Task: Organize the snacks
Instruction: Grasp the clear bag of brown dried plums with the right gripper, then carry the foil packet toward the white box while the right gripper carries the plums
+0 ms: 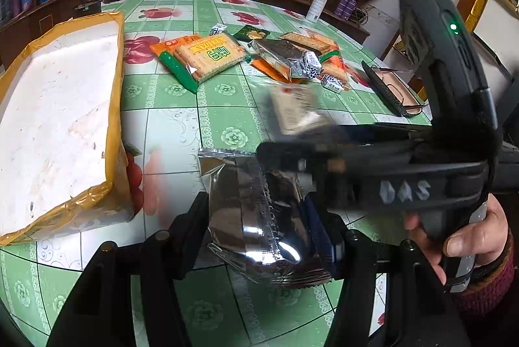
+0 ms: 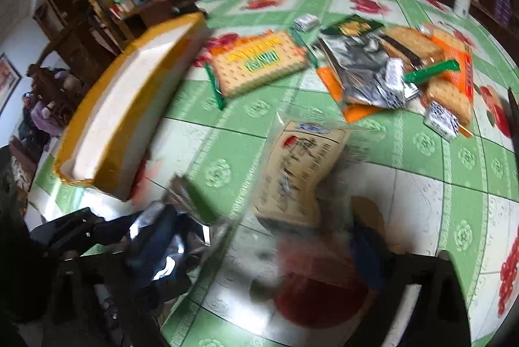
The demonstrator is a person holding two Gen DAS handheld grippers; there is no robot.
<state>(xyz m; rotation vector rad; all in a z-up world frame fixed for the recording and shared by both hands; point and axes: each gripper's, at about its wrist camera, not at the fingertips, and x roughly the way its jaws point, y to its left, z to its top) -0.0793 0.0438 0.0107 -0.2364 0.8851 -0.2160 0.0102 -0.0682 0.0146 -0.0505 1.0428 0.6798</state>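
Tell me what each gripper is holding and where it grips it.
The left gripper clamps a shiny silver foil snack packet across its two side edges. The right gripper has a beige printed snack packet between its fingers; blur hides the hold.

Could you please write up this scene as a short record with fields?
surface: table with a green floral cloth
left tool: shut on silver foil packet
right tool: beige packet at its tip; grip too blurred to tell
box: white, yellow-taped, open top, on the left in the left wrist view
loose snacks: biscuit pack, mixed pile
other: glasses, spray bottle
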